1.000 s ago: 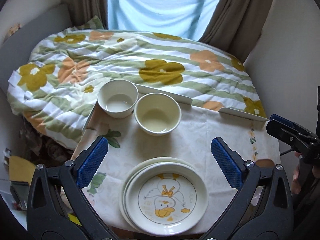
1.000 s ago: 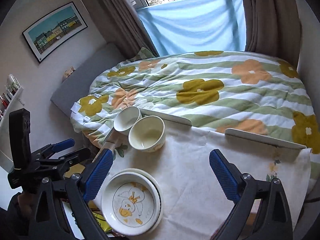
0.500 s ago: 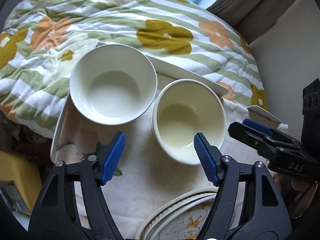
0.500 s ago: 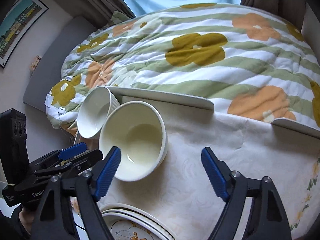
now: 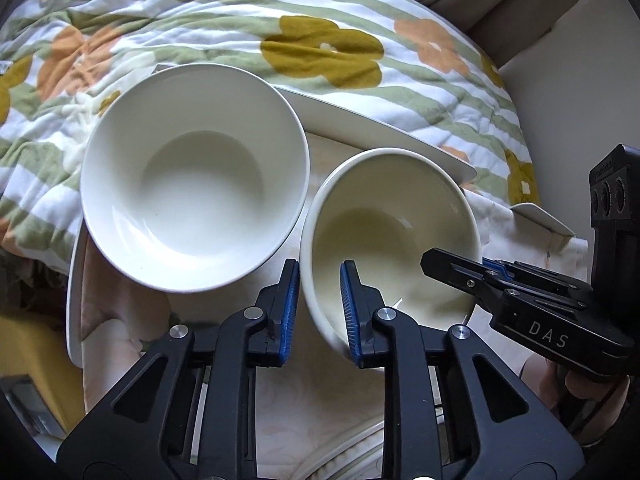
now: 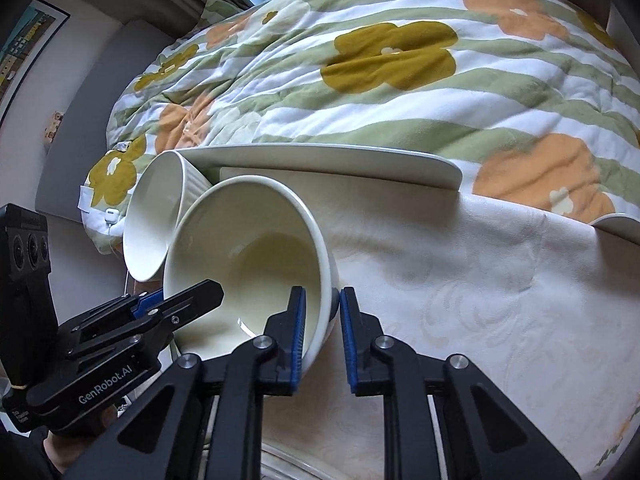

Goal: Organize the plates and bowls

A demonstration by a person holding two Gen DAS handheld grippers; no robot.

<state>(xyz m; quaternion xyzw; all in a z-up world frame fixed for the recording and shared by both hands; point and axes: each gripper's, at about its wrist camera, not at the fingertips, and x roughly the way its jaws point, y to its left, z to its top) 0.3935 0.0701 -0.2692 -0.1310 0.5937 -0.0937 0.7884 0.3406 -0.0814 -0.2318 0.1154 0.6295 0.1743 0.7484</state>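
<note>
A cream bowl (image 5: 392, 232) stands on the table, right of a wider white bowl (image 5: 192, 200). My left gripper (image 5: 319, 300) is shut on the cream bowl's left rim, one pad inside and one outside. My right gripper (image 6: 322, 328) is shut on the same cream bowl (image 6: 256, 264) at its right rim. The white bowl (image 6: 156, 216) lies behind it in the right wrist view. Each gripper shows in the other's view: the right gripper (image 5: 452, 268) and the left gripper (image 6: 180, 300). The plate stack's rim (image 5: 360, 452) peeks in at the bottom.
The table has a pale patterned cloth (image 6: 480, 320) and a raised white rim (image 6: 340, 164). A flowered quilt (image 5: 320, 40) on a bed lies right behind the table. The table's left edge (image 5: 74, 300) is close to the white bowl.
Both grippers moved forward from above the plates to the cream bowl and closed on its rim from opposite sides.
</note>
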